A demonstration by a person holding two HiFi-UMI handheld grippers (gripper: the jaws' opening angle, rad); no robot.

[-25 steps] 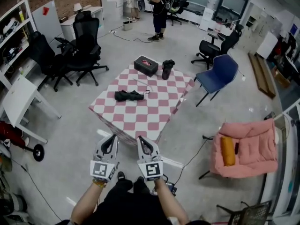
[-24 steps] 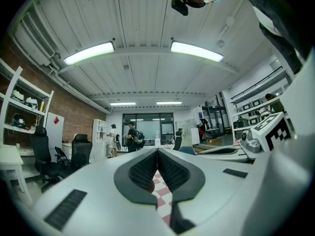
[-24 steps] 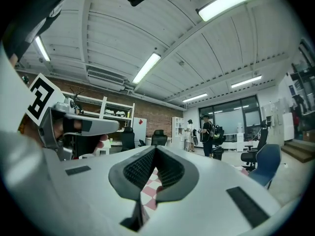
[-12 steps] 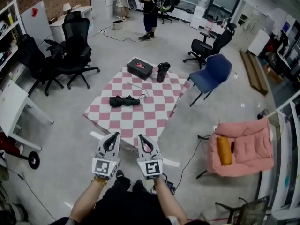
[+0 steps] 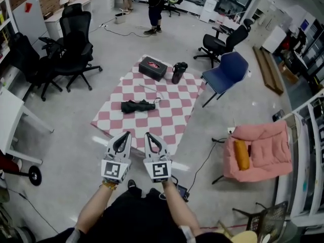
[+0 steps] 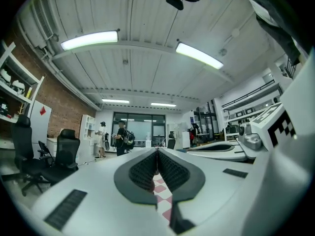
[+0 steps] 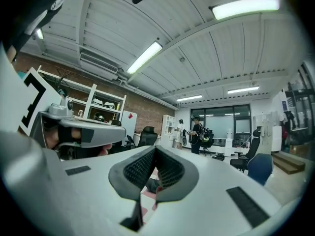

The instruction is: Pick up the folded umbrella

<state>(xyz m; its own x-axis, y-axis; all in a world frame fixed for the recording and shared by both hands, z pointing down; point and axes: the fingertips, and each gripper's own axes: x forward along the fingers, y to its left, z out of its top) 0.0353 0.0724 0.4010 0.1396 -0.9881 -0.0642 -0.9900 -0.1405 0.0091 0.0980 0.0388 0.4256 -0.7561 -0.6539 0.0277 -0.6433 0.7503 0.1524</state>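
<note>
The folded black umbrella lies on the pink-and-white checkered table, left of its middle. Both grippers are held side by side short of the table's near edge, well apart from the umbrella and pointing level toward it. My left gripper is shut with nothing in it; in the left gripper view its ribbed pads meet. My right gripper is likewise shut and empty, its pads pressed together in the right gripper view. A dark shape on the checkered top shows just under those pads.
A black box and a dark jug stand at the table's far edge. A blue chair is at the right, black office chairs at the left, a pink armchair at the near right. A person stands far back.
Both grippers have travelled forward toward the checkered table, which now lies closer to them. Their jaws have stayed shut. The umbrella has not moved on the table.
</note>
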